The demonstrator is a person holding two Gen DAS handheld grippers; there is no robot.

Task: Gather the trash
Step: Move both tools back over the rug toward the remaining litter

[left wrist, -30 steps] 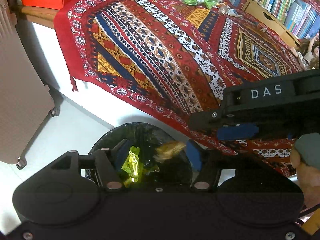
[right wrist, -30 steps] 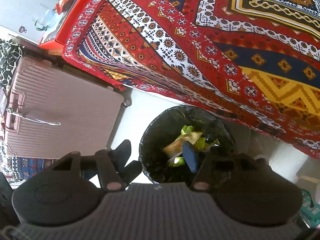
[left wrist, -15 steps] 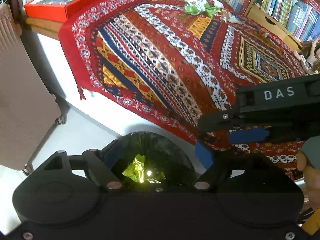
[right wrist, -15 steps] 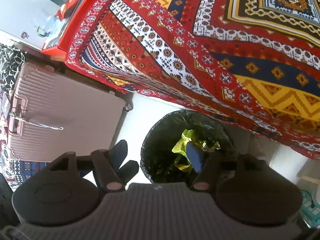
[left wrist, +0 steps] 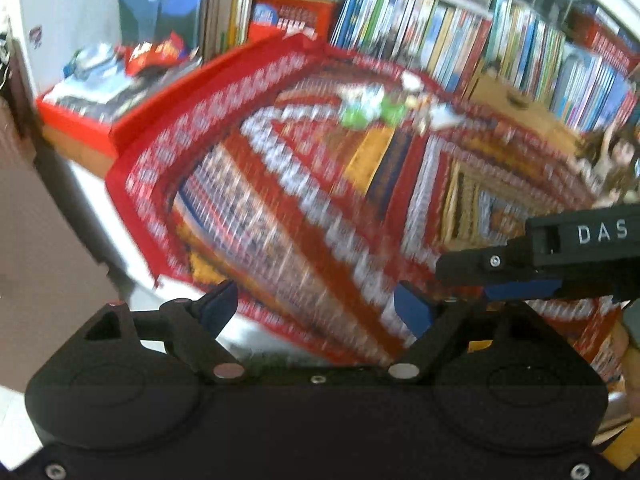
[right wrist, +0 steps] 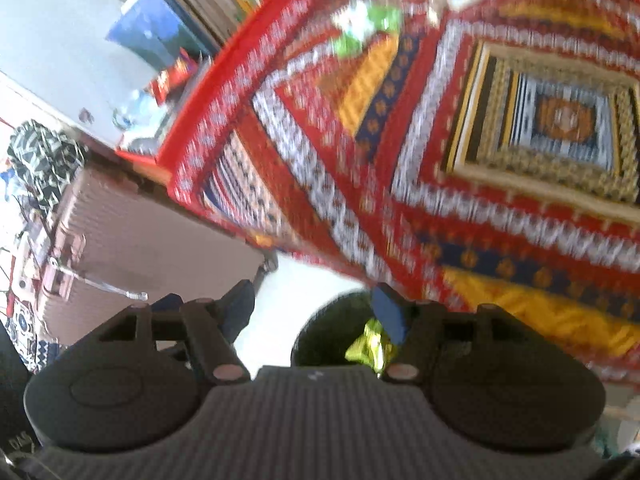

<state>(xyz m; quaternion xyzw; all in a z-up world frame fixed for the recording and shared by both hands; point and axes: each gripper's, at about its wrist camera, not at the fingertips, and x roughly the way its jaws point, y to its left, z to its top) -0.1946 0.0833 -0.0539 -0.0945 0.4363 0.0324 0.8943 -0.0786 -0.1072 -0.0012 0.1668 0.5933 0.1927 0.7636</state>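
The tablecloth (right wrist: 460,168) is red with white, yellow and navy geometric bands, the bin liner (right wrist: 320,336) black, the wrapper (right wrist: 368,350) inside yellow-green, the suitcase (right wrist: 152,248) ribbed dusty pink.

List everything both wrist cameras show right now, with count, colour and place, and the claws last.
patterned cloth: one, red with white, yellow and navy bands, covering the table.
wrappers: a blurred cluster, green and white, far end of the cloth; count unclear.
trash bin: one, black liner, on the floor below the cloth edge.
crumpled wrapper: one, yellow-green, inside the bin.
suitcase: one, pink, ribbed, left of the table.
tray: one, red, left end of the table, with clutter.
books: many, mixed colours, shelved behind the table.
left claw: black with blue pads, open, empty.
right claw: black with blue pads, open, empty.
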